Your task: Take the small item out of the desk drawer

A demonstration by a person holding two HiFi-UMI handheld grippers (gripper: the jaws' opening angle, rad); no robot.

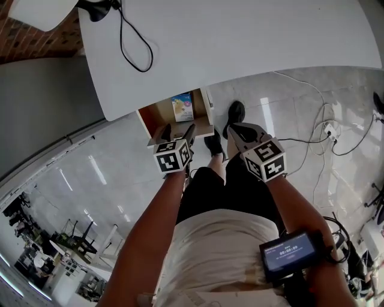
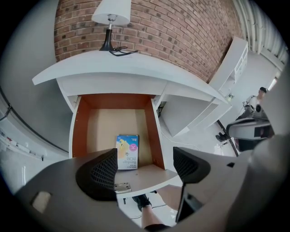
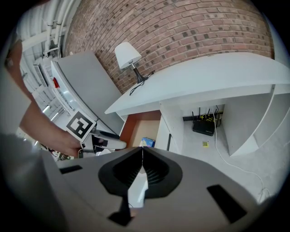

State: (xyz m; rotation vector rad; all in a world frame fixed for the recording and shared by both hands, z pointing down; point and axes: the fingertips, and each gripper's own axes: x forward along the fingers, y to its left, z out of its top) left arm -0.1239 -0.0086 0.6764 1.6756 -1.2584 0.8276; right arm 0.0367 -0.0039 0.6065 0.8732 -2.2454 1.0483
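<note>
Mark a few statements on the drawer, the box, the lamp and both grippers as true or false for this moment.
1. The desk drawer is open. True.
2. The small box lies inside the drawer. True.
3. The left gripper is clamped on the box. False: its jaws stand apart with nothing gripped.
4. The right gripper is wide open. False: its jaws are together and empty.
5. A lamp stands on the desk. True.
</note>
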